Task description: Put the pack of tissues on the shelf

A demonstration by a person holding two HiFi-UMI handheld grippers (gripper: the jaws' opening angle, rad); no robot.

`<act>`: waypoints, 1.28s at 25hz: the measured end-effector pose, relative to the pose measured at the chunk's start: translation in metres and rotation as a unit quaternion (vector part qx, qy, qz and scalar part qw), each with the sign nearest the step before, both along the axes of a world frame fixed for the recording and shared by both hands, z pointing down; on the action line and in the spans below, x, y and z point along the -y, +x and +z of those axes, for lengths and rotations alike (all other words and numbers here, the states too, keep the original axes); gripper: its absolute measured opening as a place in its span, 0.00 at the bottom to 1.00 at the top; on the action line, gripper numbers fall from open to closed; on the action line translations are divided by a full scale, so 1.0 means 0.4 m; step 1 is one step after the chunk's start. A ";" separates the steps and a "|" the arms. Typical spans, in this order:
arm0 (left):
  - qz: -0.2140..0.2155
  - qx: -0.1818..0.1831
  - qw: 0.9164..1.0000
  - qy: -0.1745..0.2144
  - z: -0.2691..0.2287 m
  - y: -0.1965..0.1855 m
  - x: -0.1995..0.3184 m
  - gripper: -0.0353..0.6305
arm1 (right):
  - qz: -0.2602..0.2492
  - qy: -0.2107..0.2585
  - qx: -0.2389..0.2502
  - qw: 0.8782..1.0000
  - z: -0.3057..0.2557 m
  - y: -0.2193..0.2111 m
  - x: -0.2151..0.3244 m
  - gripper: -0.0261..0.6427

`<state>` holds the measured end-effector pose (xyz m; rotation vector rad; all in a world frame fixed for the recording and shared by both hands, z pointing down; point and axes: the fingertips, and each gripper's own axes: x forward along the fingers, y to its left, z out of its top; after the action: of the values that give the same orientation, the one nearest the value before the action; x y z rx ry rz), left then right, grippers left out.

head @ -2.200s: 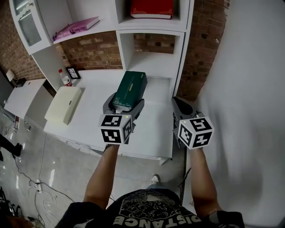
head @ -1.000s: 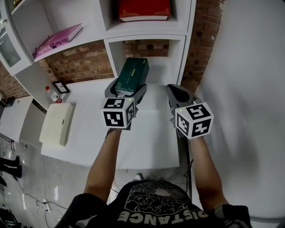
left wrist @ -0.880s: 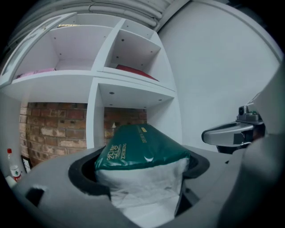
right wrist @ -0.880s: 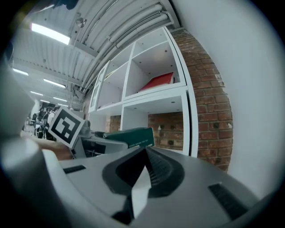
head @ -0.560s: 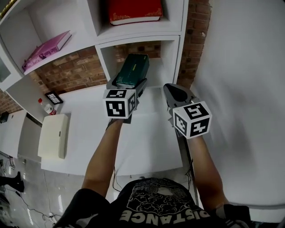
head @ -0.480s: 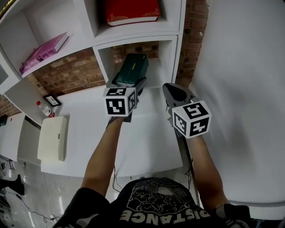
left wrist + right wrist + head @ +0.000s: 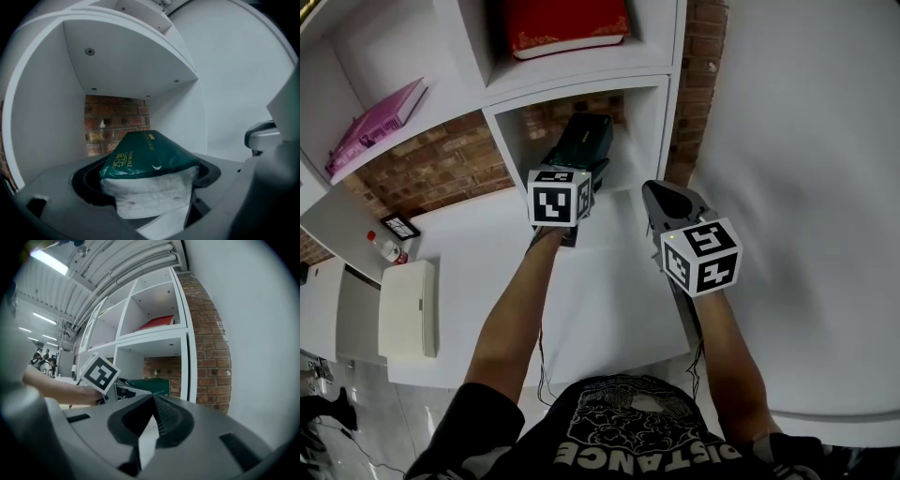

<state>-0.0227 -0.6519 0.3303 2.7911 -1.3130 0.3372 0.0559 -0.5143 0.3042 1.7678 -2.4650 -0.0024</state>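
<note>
Left gripper (image 7: 573,176) clamping tissue pack (image 7: 149,158), apparently inside shelf (image 7: 671,120)

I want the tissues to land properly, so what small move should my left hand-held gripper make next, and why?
Probably ease the left hand-held gripper forward a bit. It grips the tissue pack by its near end, and the pack is only at the mouth of the lower shelf opening, with open space behind.

Black short-sleeve T-shirt (image 7: 628,433) with white block print at 6 o'clock, forearms bare; left gripper (image 7: 579,161) and right gripper (image 7: 661,195) are grey moulded shells, left cube (image 7: 561,197) and right cube (image 7: 700,256) white with black square markers.
</note>
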 end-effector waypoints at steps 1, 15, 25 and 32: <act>0.002 0.005 1.000 -0.003 0.006 0.003 0.009 0.75 | 0.001 -0.001 0.001 1.000 0.004 -0.001 0.002 0.04; 0.006 0.021 0.999 -0.027 0.057 0.008 0.041 0.78 | 0.015 -0.016 0.010 1.000 0.039 0.016 -0.016 0.04; -0.014 -0.001 1.000 -0.027 0.045 -0.019 0.019 0.83 | 0.004 -0.019 0.015 1.000 0.037 0.019 -0.048 0.04; -0.018 -0.017 0.999 -0.022 0.027 -0.052 -0.035 0.82 | -0.015 -0.025 0.021 0.999 0.048 0.004 -0.059 0.04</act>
<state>-0.0435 -0.6379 0.3411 2.7214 -1.3316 0.3123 0.0577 -0.4908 0.3236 1.7281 -2.4985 0.0932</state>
